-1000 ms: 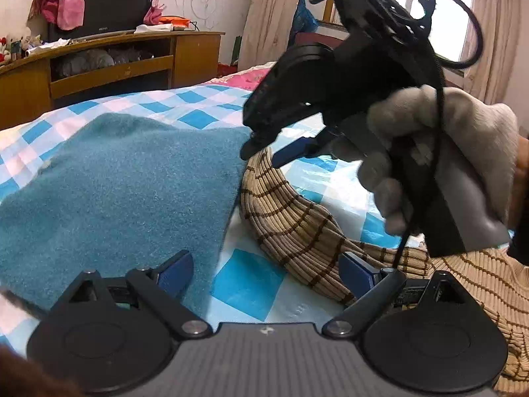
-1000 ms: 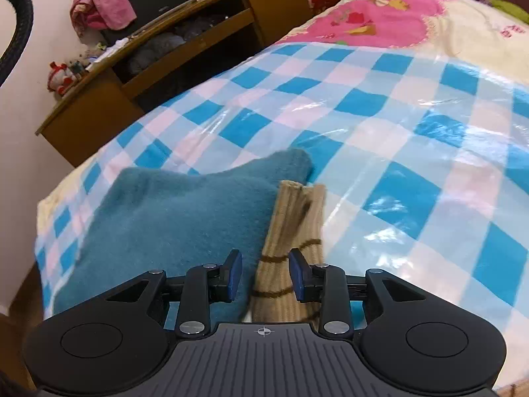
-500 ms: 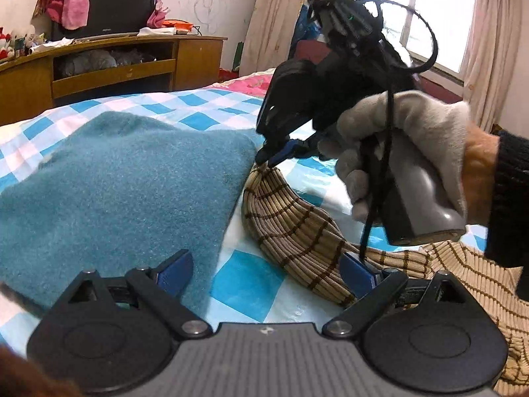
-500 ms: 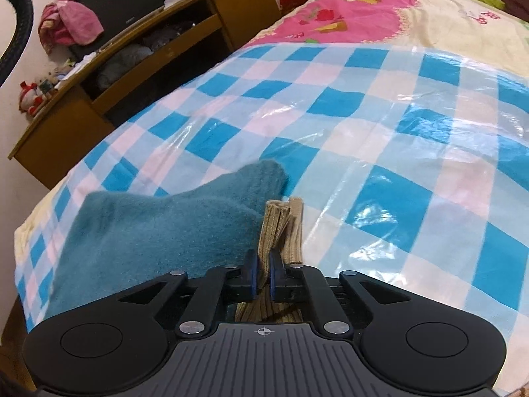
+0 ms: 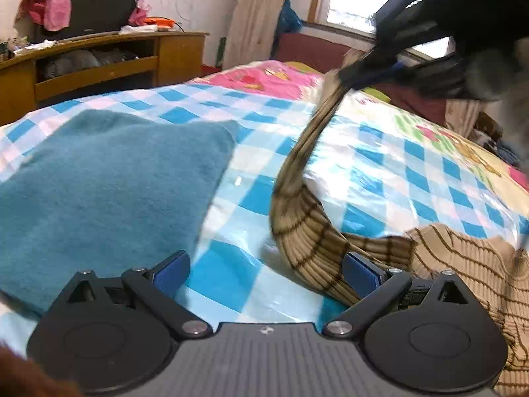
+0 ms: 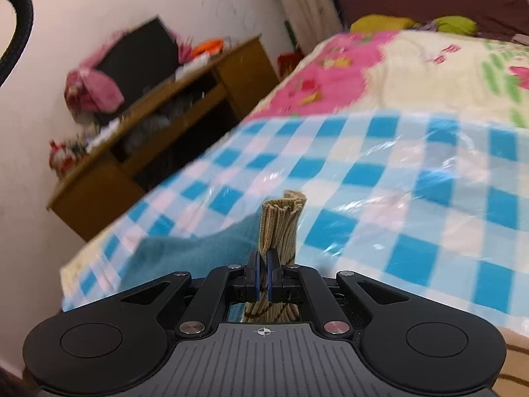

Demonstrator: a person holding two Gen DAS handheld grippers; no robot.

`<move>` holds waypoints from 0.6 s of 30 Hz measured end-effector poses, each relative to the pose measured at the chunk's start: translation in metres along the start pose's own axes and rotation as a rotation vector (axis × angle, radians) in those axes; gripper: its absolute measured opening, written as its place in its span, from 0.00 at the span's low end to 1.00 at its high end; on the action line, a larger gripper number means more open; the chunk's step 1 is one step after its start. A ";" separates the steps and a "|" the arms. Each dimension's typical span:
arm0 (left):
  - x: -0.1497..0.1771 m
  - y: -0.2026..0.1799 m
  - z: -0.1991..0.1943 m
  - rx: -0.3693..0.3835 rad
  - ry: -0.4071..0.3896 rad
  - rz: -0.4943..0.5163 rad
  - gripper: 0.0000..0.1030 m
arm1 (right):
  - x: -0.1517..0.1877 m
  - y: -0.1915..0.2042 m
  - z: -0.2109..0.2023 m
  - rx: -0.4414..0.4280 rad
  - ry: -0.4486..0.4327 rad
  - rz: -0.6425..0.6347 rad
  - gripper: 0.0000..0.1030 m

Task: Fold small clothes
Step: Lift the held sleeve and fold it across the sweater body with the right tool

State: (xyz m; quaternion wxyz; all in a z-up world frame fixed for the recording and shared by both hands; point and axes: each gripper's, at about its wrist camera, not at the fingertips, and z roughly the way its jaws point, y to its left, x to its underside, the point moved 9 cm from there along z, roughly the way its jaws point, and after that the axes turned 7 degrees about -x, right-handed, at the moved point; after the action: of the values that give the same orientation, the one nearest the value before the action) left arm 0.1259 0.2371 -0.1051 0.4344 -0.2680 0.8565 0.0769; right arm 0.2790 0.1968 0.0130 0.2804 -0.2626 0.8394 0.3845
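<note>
Right gripper [image 6: 263, 266] was clamped tight on the cuff of our tan striped sweater [image 5: 463, 264], and we had that sleeve [image 5: 307, 152] lifted clear off the bed, stretched taut up to the jaws at the top right of the left wrist view! From the right wrist camera, we saw the ribbed cuff [image 6: 281, 225] poking out past the blue pads [image 6: 271, 273], pinched flat between them. Left gripper [image 5: 266, 269] hung low over the bedding, jaws spread wide, nothing between them; its right pad [image 5: 362, 273] sat just beside the sleeve's lower curve, and we could not tell whether they touched. The sweater's body lay bunched at the right edge on the blue checked sheet [image 5: 380, 178]. A folded teal towel [image 5: 109, 178] lay to the left, near the left pad [image 5: 172, 269]. Behind the bed stood a wooden TV stand [image 5: 99, 63] with a pink garment [image 5: 53, 3] draped over the screen, all a bit blurred in the right view
</note>
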 end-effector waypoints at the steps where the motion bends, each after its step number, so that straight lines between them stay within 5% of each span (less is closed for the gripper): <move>1: 0.000 -0.002 -0.001 -0.002 -0.002 0.009 1.00 | -0.003 -0.002 -0.013 -0.001 -0.019 0.007 0.03; 18: -0.016 -0.112 -0.035 0.107 -0.092 0.238 1.00 | 0.012 -0.076 -0.231 0.039 -0.319 0.142 0.03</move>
State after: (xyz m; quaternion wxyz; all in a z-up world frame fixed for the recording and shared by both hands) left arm 0.1679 0.1358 -0.0600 0.4747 -0.1371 0.8642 0.0945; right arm 0.2586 -0.0321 0.0937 0.3874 -0.1329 0.8079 0.4237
